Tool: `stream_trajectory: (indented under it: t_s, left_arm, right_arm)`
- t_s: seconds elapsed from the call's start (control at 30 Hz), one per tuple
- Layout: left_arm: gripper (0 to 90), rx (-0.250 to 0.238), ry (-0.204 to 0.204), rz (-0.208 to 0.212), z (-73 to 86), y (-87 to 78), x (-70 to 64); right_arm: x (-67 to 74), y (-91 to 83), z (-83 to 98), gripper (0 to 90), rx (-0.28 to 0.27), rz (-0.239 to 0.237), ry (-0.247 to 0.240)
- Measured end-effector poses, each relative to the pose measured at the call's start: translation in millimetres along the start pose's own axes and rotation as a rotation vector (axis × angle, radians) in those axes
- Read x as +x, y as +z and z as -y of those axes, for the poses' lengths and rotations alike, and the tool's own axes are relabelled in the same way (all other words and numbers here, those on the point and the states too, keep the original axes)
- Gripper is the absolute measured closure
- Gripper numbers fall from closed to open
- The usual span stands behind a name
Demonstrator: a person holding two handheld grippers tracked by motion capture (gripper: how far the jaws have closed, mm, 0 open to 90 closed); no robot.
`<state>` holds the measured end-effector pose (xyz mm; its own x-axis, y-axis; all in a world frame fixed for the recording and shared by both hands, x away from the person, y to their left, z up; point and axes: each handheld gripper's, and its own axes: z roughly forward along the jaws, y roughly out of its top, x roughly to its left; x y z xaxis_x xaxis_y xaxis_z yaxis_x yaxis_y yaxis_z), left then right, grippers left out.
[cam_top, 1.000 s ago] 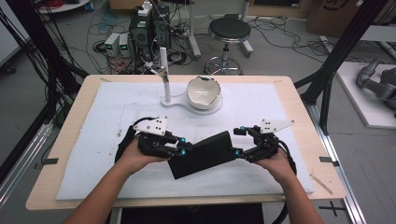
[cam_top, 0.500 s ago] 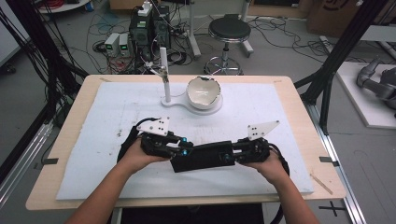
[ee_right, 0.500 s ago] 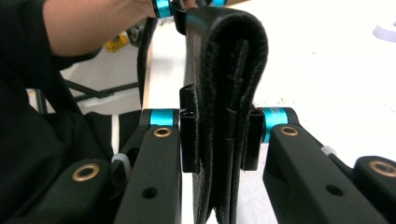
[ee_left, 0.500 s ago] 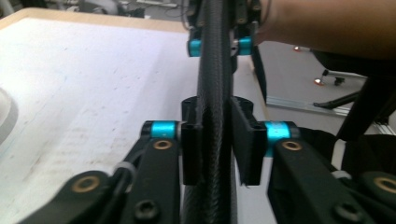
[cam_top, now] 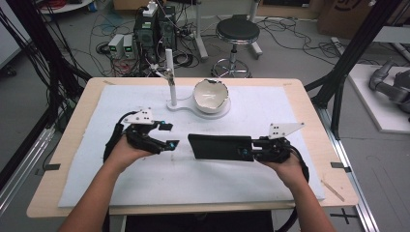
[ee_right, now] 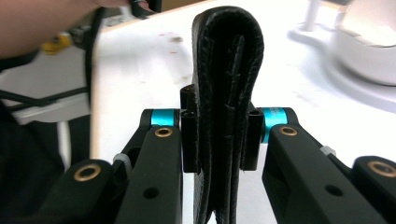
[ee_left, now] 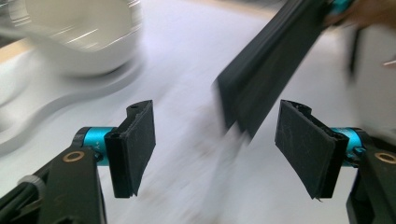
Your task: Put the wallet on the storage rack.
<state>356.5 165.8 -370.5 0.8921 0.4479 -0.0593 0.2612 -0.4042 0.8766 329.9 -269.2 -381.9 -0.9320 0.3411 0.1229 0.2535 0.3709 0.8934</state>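
Wallet (cam_top: 220,147): long axis runs side to side, parallel to the worktop's (cam_top: 87,130) near edge.
Right gripper (cam_top: 247,151): we see fingers clamped on the wallet's right end.
Left gripper (cam_top: 170,135): fingers just opened, empty, just left of it.

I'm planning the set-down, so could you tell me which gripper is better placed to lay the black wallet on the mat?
Right: the right gripper is clamped on the black wallet, while the left gripper stands open beside it.

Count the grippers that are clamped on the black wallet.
1. The right gripper is shut on the black wallet; the left gripper, jaws just opened, sits apart to its left.
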Motion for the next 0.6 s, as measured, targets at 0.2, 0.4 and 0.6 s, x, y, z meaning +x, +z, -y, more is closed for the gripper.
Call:
stream_trajectory:
  t_s: [0.2,0.4,0.6]
  left_arm:
    - [27.7,0.065,-0.015,-0.110,10.6,-25.3,20.7]
    - [27.6,0.089,-0.024,-0.162,16.3,-45.7,32.9]
    - [27.5,0.133,-0.030,-0.186,25.6,-55.2,42.4]
  right_arm:
    - [-3.0,-19.0,-22.2,76.2,0.004,0.110,-0.030]
    - [-11.7,-28.2,-66.0,76.2,0.045,0.205,-0.069]
    - [-32.8,-22.8,-121.0,76.1,0.161,0.269,-0.083]
